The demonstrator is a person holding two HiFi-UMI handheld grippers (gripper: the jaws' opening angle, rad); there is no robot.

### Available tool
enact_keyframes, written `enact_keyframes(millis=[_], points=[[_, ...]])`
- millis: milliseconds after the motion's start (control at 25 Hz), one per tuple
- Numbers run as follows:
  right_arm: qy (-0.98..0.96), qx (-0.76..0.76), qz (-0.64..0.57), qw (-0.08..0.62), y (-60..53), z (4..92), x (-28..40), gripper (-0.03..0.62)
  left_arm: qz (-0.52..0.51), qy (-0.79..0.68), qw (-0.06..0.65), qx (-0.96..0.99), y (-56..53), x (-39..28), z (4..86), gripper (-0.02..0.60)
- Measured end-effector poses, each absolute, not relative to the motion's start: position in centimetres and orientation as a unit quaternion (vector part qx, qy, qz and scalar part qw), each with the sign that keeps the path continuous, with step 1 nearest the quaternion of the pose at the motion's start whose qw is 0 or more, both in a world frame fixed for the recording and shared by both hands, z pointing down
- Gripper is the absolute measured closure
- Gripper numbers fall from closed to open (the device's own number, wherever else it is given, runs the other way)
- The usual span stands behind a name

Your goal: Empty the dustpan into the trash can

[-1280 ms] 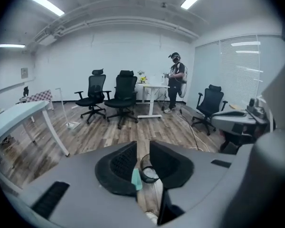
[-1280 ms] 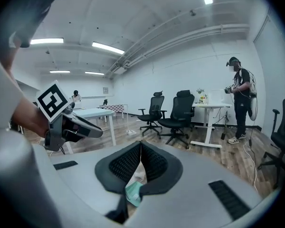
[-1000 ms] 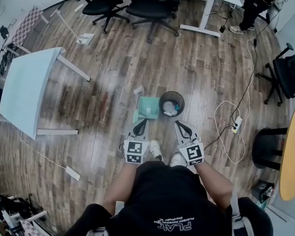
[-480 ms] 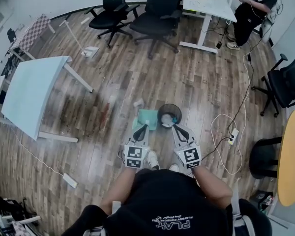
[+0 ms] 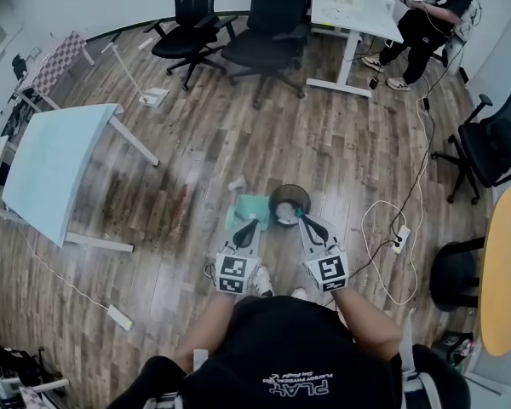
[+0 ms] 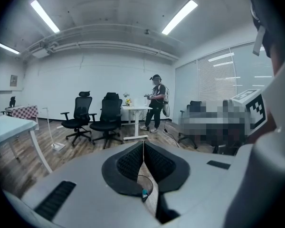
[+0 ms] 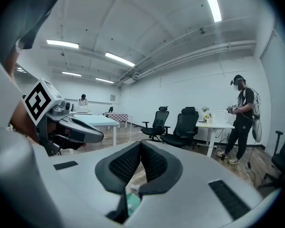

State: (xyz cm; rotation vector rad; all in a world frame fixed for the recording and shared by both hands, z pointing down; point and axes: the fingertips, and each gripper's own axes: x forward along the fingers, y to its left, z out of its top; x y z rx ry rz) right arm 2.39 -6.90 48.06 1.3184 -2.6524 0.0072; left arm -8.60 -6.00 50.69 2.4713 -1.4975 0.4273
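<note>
A teal dustpan lies flat on the wood floor, right beside a round black mesh trash can with white rubbish in it. In the head view my left gripper hangs over the dustpan's near edge. My right gripper hangs over the can's near rim. Both are shut and hold nothing. In the left gripper view the pads meet, and the can's rim shows below them. In the right gripper view the pads also meet, with a bit of the dustpan beneath.
A white scrap lies on the floor beyond the dustpan. A pale blue table stands at left, office chairs and a white desk with a person behind. A cable with a power strip runs at right.
Both grippers have risen a little, still shut. The head view has tipped up, and the dustpan and can now sit higher in it and look smaller.
</note>
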Motion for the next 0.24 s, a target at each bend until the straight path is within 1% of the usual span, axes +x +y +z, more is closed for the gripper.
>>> enact_keyframes(millis=[240], points=[[-0.889, 0.448, 0.002, 0.090, -6.82, 48.50, 3.18, 0.571, 0.149, -0.511, 0.114, 0.839, -5.99, -8.43, 51.03, 0.557]])
